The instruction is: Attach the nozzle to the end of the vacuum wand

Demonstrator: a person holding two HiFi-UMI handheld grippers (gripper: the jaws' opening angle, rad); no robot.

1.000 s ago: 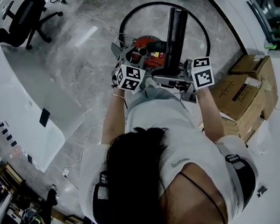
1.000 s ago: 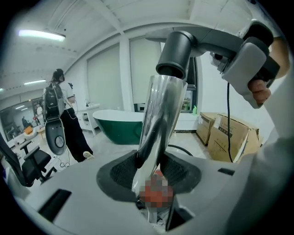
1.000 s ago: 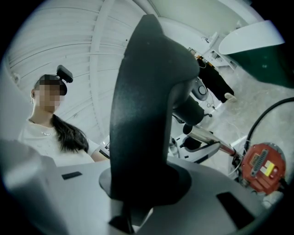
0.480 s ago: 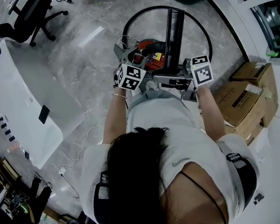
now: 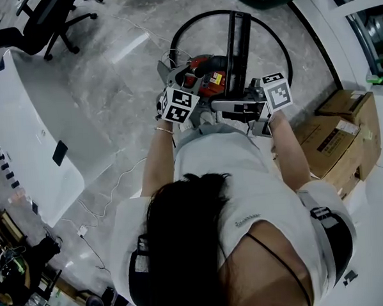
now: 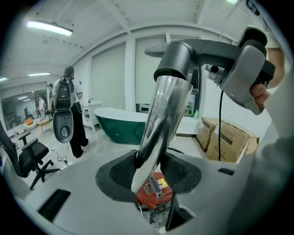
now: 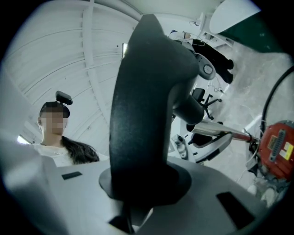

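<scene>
My left gripper [image 6: 151,181] is shut on the shiny metal vacuum wand [image 6: 161,114], which rises from between its jaws to the dark grey neck of the nozzle [image 6: 177,58]. Across from it, my right gripper [image 6: 248,69] holds that nozzle. In the right gripper view the black nozzle [image 7: 142,101] fills the middle, with my right gripper [image 7: 138,188] shut on it, and the wand [image 7: 220,133] meets its neck. From above, the left gripper [image 5: 187,85] and right gripper [image 5: 256,104] are close together over the red vacuum body [image 5: 207,77]. The long nozzle [image 5: 239,47] points away from me.
A black hose [image 5: 191,21] loops on the marble floor around the vacuum. A white bathtub [image 5: 31,138] stands at the left, cardboard boxes [image 5: 335,141] at the right, an office chair [image 5: 43,16] at the top left. A green bathtub [image 6: 119,125] and a standing person [image 6: 69,105] are farther off.
The right gripper has rolled a little with the nozzle, which now shows narrower from above. The left gripper and the wand have stayed in place.
</scene>
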